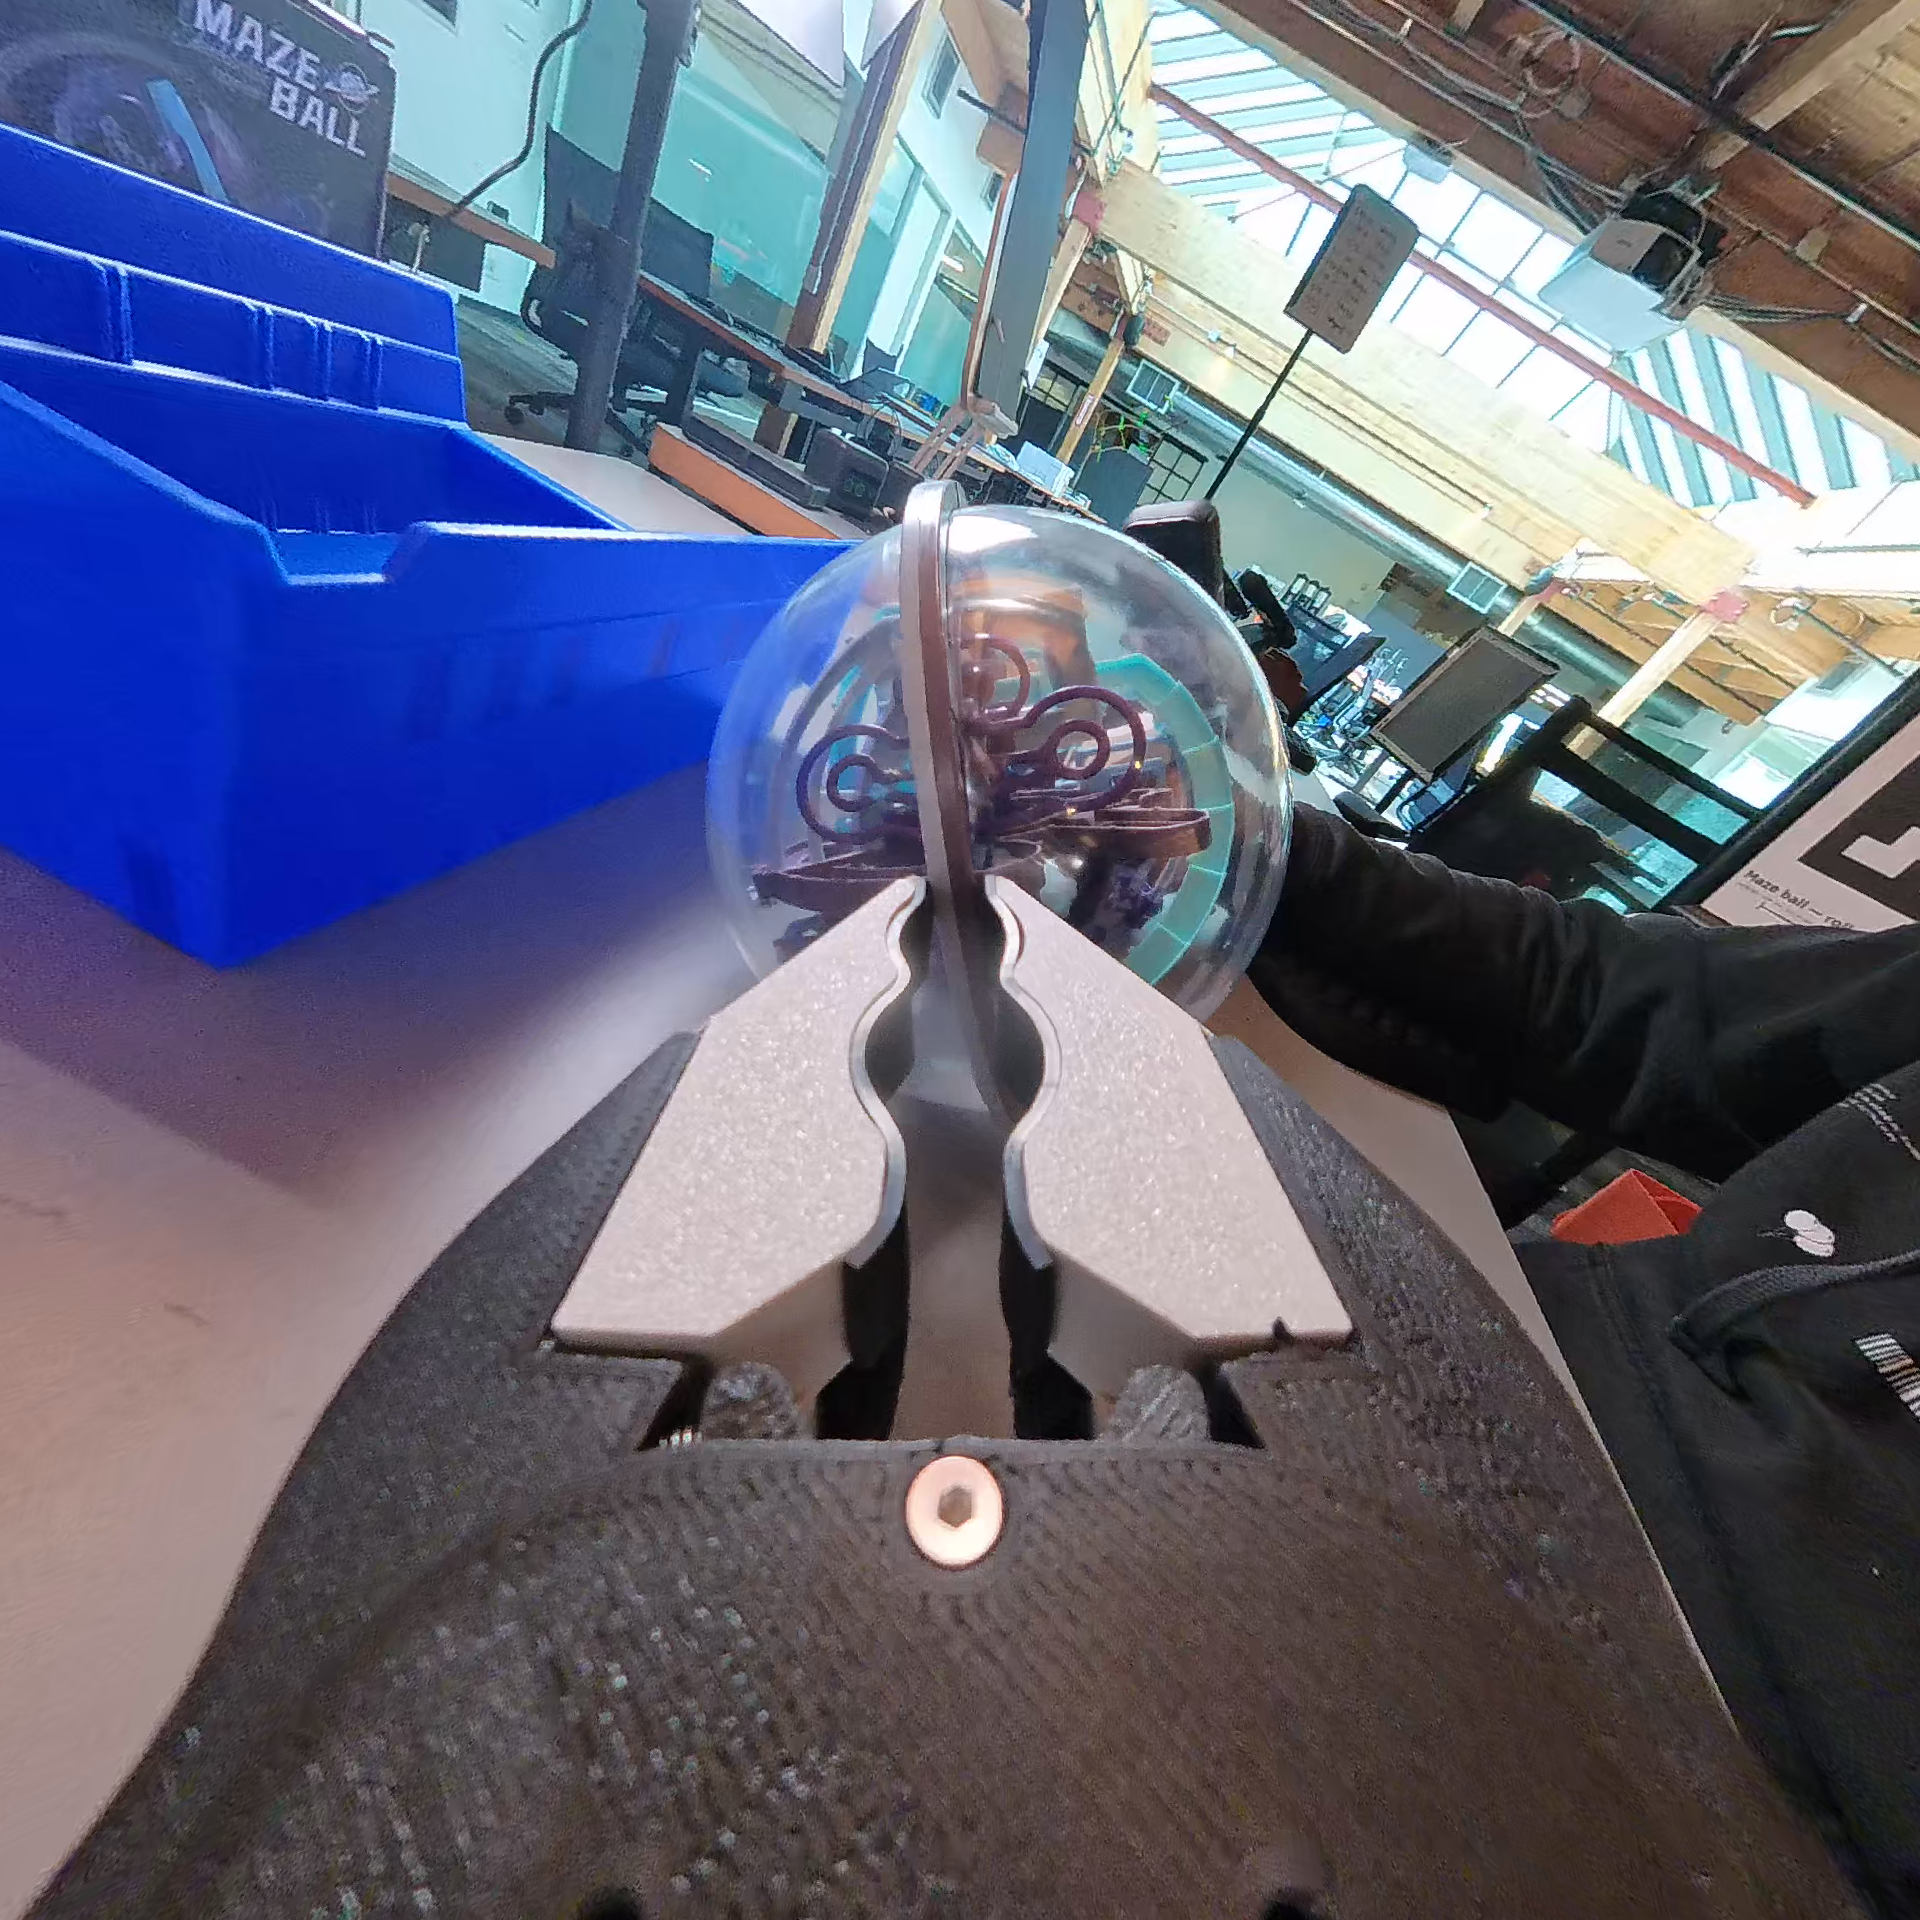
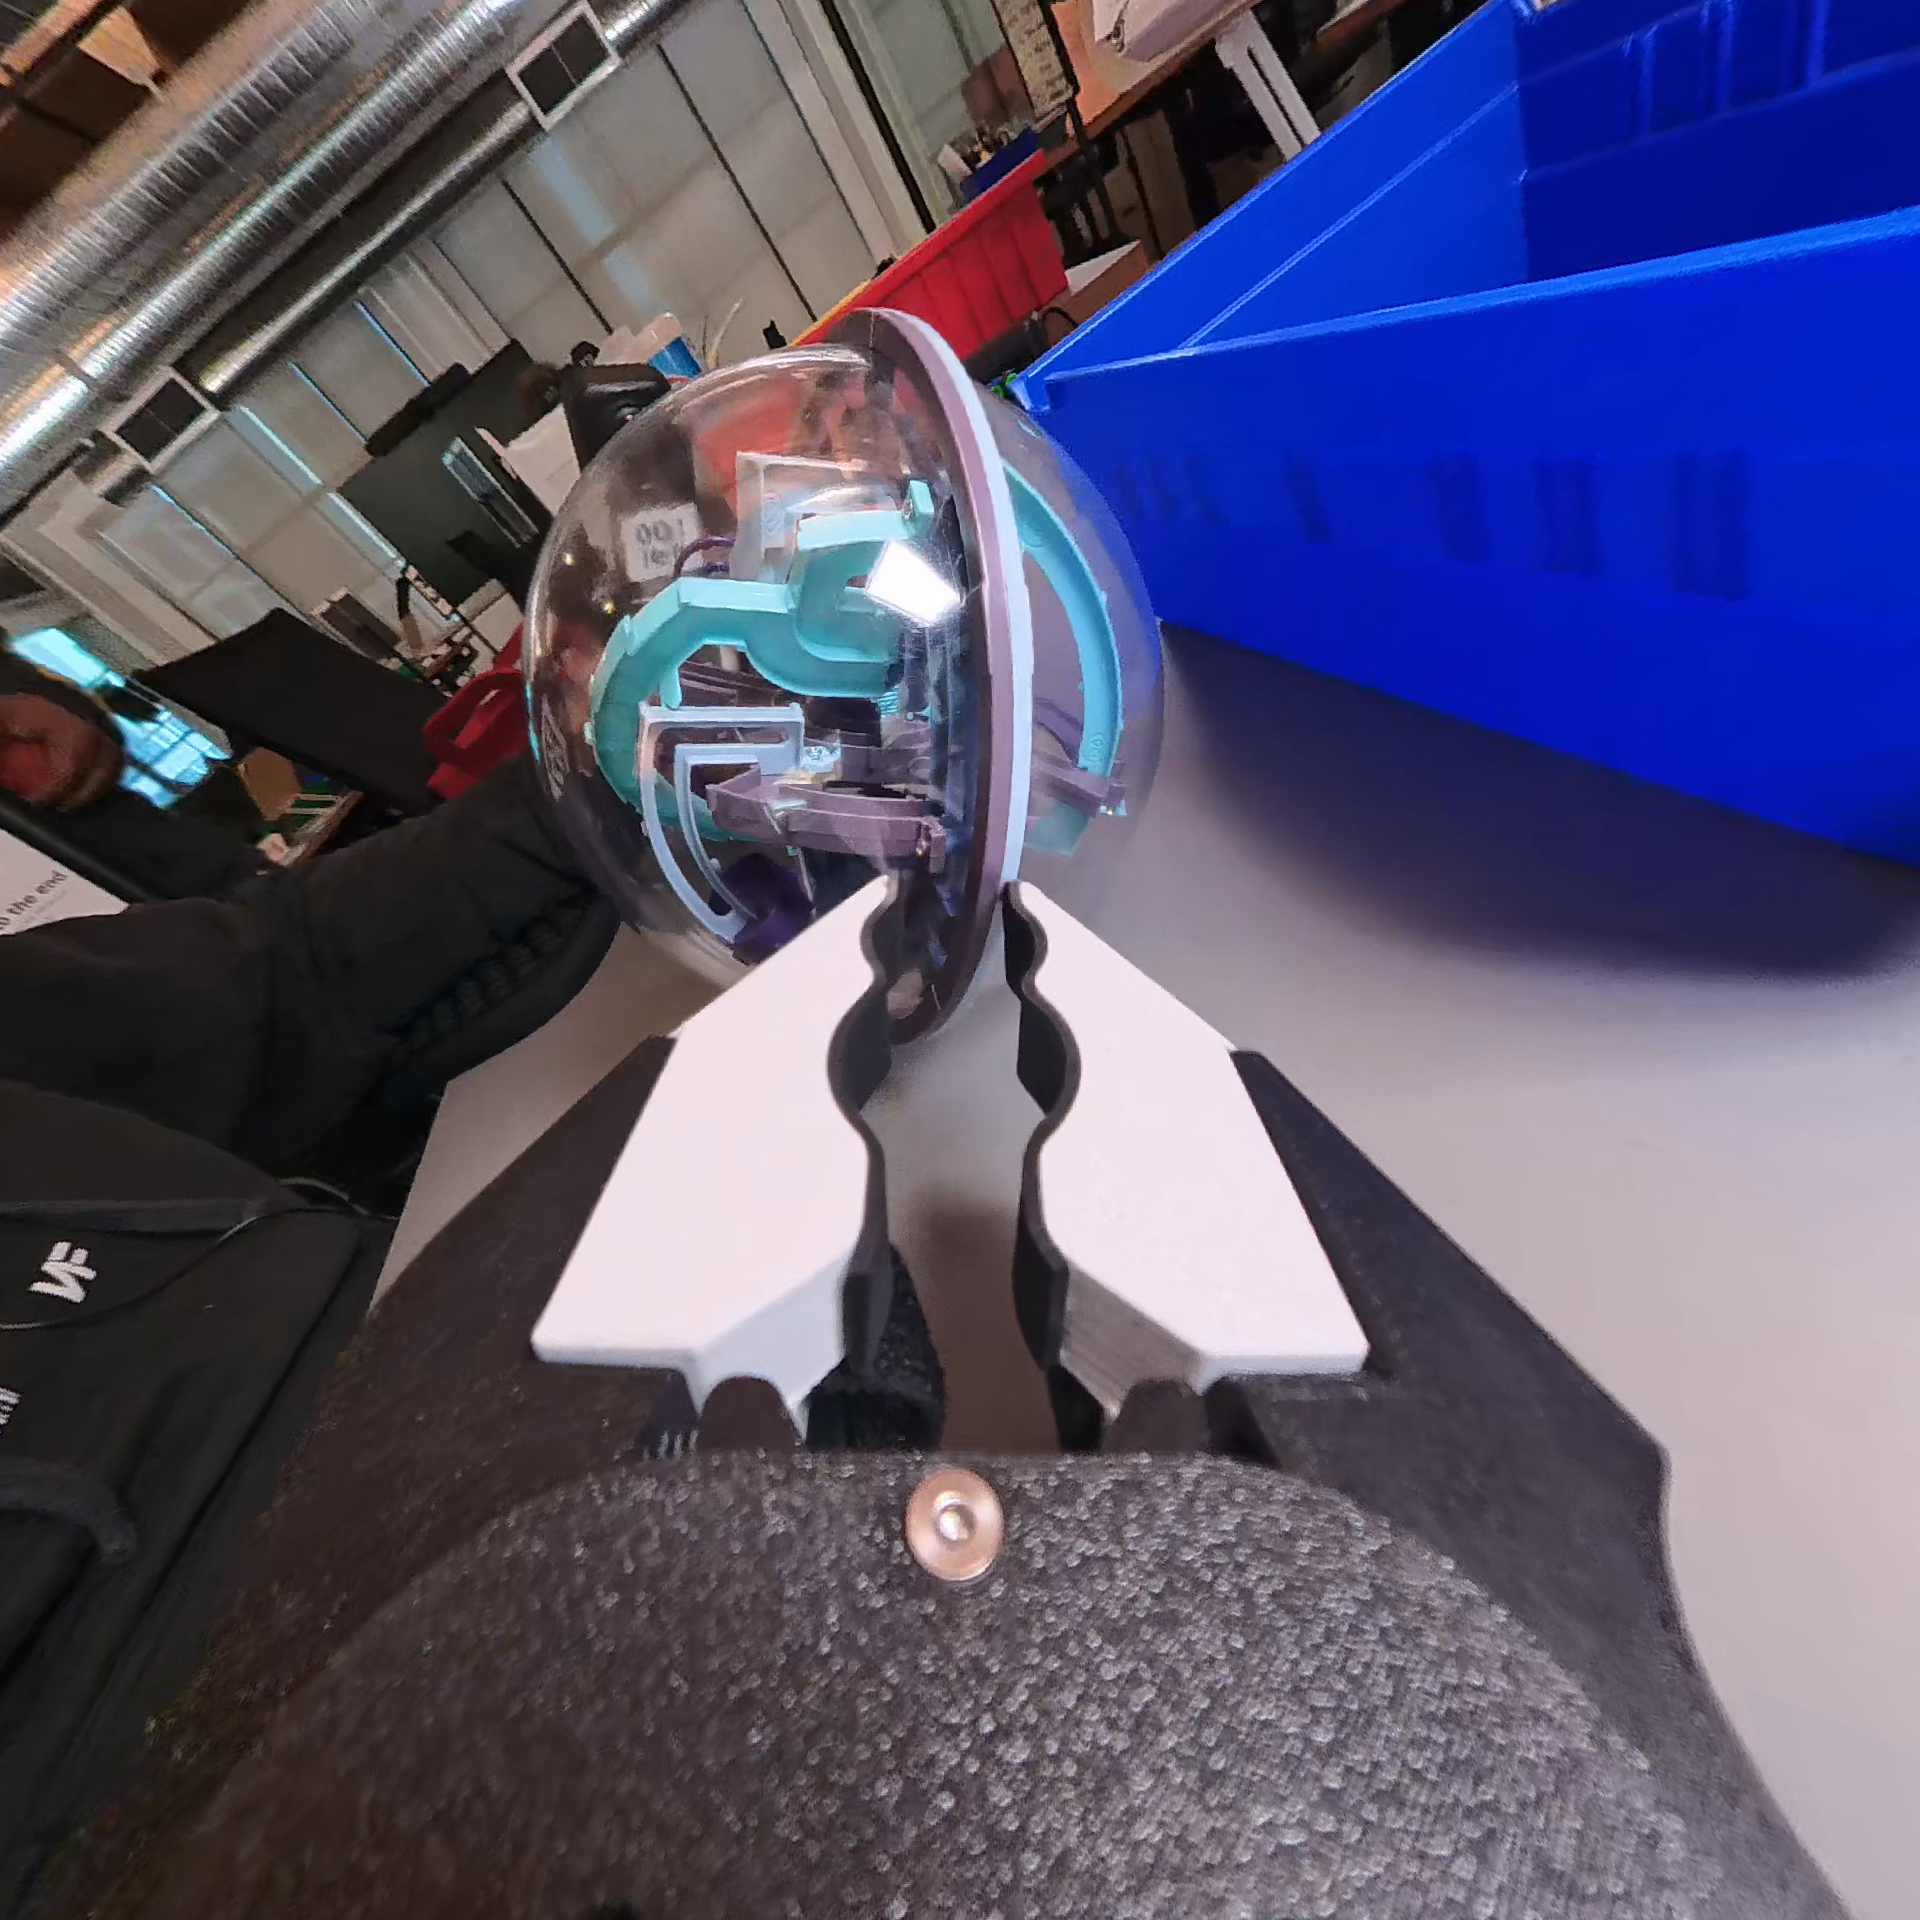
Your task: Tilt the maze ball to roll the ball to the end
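One clear plastic sphere with teal and purple tracks inside, the maze ball (image 1: 997,758), is held between my two grippers above the pale grey surface (image 1: 208,1143). My left gripper (image 1: 954,902) has its two light grey fingers (image 1: 800,1091) narrowed onto the flat ring (image 1: 925,665) that girdles the sphere; the ring edge runs down into the gap between the tips and both tips press it. In the right wrist view, my right gripper (image 2: 945,904) takes the same ring (image 2: 982,623) on the opposite side: its two white fingers (image 2: 727,1122) are narrow, the ring's lower edge sits in the gap against the left finger, and I cannot tell whether the right finger touches it. The sphere (image 2: 831,655) sits clear of the surface (image 2: 1558,1039). I cannot locate the small rolling ball inside. Two blue plastic bins (image 1: 312,675) stand beside the sphere, one behind the other. One dark box (image 1: 208,114) stands behind them. One black sleeve (image 1: 1558,997) reaches in behind the sphere.
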Demonstrator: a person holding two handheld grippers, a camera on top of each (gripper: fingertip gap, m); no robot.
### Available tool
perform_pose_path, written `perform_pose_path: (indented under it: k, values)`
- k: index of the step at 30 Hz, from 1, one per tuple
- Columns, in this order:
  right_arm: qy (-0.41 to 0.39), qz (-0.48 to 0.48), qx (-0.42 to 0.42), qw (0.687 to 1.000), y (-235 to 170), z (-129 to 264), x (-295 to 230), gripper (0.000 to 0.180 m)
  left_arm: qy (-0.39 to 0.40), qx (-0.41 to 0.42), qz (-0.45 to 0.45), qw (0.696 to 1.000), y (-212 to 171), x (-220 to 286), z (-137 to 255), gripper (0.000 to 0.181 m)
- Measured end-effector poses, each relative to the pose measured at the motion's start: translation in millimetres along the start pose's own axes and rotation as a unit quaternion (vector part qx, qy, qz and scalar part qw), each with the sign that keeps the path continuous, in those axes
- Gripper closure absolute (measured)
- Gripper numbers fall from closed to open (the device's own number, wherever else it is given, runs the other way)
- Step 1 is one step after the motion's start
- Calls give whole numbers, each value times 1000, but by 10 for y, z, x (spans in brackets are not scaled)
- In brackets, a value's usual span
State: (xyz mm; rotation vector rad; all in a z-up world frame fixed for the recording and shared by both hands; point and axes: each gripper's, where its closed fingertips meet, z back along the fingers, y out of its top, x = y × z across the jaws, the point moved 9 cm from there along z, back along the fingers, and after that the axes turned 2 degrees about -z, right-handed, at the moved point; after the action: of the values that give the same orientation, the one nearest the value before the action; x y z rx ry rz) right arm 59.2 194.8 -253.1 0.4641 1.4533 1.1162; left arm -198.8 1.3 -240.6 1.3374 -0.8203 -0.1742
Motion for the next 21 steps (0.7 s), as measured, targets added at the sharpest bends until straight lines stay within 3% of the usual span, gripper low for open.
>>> perform_pose_path:
  k: [5, 8, 10, 13, 18, 21]
  values:
    - [8, 13, -26, 1000, -37, -23, -23, 162, -4, -23, -22, 999, -15, 20, 36, 174]
    - [10, 15, -35, 999, -52, -38, -32, 169, -10, -96, -57, 994, -124, 59, 45, 150]
    - [-1, 13, -37, 999, -54, -40, -21, 171, -10, -128, -70, 989, -176, 97, 11, 151]
    - [-6, 21, -25, 999, -39, -20, -20, 177, 18, -149, -84, 985, -203, 91, -40, 166]
    - [-28, 93, 3, 995, 13, 22, -74, 179, 25, -120, -96, 988, -157, 111, -68, 163]
    - [5, 137, 21, 990, 15, 9, -184, 180, 27, -102, -129, 986, -104, 182, -80, 168]
